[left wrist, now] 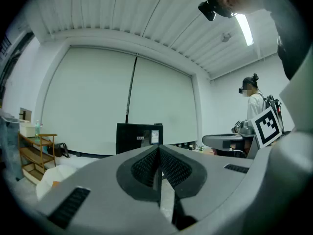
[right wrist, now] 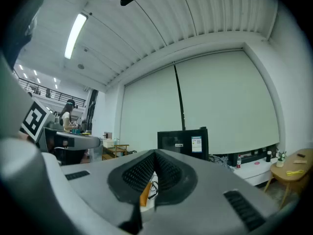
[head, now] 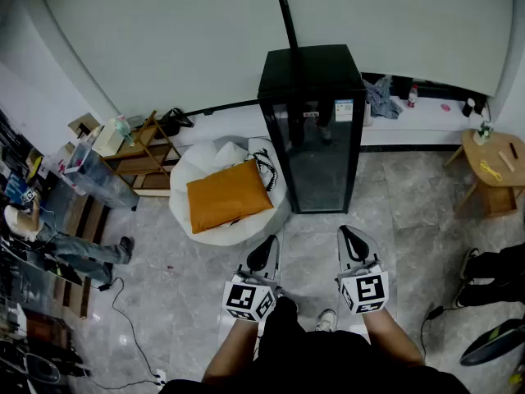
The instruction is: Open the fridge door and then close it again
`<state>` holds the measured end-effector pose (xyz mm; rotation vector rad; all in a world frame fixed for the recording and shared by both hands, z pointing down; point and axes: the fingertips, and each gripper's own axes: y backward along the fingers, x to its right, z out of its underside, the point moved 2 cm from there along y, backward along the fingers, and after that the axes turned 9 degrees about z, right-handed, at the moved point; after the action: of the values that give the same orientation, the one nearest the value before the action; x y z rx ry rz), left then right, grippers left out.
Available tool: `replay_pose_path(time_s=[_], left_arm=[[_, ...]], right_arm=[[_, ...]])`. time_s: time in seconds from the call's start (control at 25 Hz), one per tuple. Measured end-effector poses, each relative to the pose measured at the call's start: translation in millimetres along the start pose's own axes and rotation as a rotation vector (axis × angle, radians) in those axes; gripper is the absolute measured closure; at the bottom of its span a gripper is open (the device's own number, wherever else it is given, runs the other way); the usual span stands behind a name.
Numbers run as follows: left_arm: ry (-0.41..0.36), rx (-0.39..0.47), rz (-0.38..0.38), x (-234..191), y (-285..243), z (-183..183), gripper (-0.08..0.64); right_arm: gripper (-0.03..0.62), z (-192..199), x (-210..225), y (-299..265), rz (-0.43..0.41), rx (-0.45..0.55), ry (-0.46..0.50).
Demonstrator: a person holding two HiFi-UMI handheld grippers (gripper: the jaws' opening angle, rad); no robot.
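A tall black fridge [head: 312,130] with a glass door stands against the pale back wall, and its door is closed. It also appears straight ahead as the fridge [left wrist: 139,137] in the left gripper view and the fridge [right wrist: 183,140] in the right gripper view. My left gripper [head: 268,243] and right gripper [head: 347,234] are held side by side, pointing level at the fridge from well short of it. The left gripper [left wrist: 159,149] has its jaws shut with nothing between them. The right gripper [right wrist: 155,153] is shut and empty too.
A white beanbag [head: 197,167] with an orange cushion [head: 228,194] lies left of the fridge. A wooden shelf [head: 146,158] stands further left, a wooden stool [head: 495,164] at the right. A person [head: 61,249] stands at the left edge; a low white ledge [head: 426,113] runs behind.
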<state>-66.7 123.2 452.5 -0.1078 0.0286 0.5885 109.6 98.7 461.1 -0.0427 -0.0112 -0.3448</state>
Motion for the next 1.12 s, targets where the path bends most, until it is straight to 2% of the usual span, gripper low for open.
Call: replay_pose_path(time_s=[0.32,0.68,1.12], left_arm=[[0.004,0.004,0.007,-1,-7,0,0.537],[0.019,-0.009,0.008,-5,-22,0,0.537],[0.04,-0.028,0.002,-58,-67,9,0.537]], right_arm=[[0.575,1,4,-7,0.008,-0.011,0.02],[0.575,-5,10,-22,-0.032,-0.015,-0.026],[0.575,-2,9,-80,-0.058,-0.024,-0.013]])
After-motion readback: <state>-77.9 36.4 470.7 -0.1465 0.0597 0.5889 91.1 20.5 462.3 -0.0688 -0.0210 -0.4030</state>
